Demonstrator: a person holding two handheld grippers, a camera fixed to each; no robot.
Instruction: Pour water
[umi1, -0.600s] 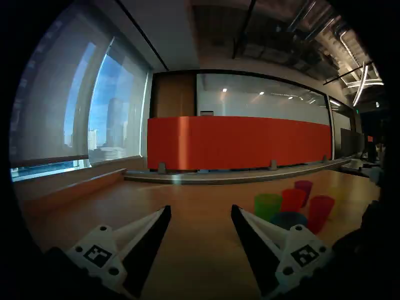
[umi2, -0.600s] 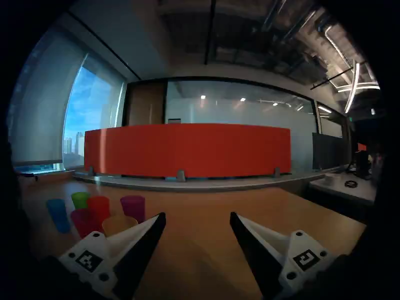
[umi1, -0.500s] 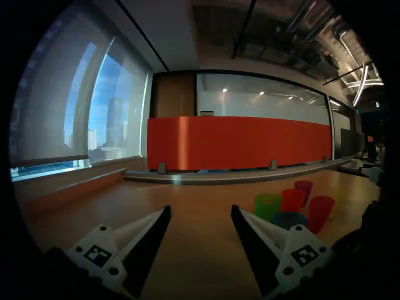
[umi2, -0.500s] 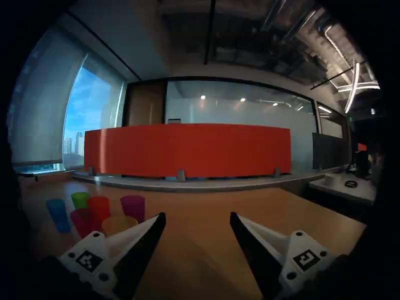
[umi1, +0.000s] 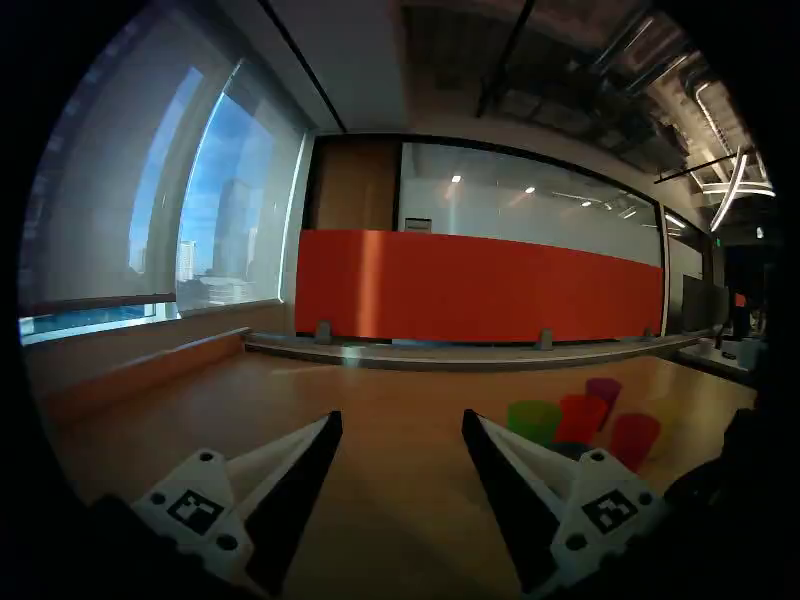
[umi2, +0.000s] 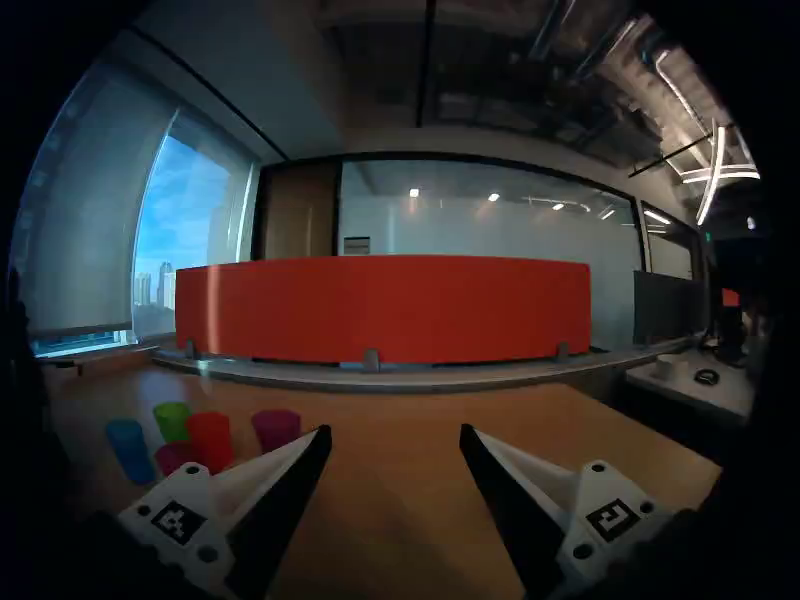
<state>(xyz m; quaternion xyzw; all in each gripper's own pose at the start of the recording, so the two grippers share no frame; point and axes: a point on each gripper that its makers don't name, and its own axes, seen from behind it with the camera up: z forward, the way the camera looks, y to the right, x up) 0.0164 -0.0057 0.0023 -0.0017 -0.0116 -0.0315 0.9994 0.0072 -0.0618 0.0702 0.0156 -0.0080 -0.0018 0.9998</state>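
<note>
Held the left gripper (umi1: 400, 413) and the right gripper (umi2: 394, 428) wide open, gripping nothing, low over the wooden table (umi1: 400, 385).
Found the plastic cups (umi1: 582, 417) grouped right of the left gripper and left of the right gripper, upright and close together. Judged them light, thin-walled, easy to crush or tip; best taken at mid-wall with a gentle squeeze. Could not tell which one held water.
</note>
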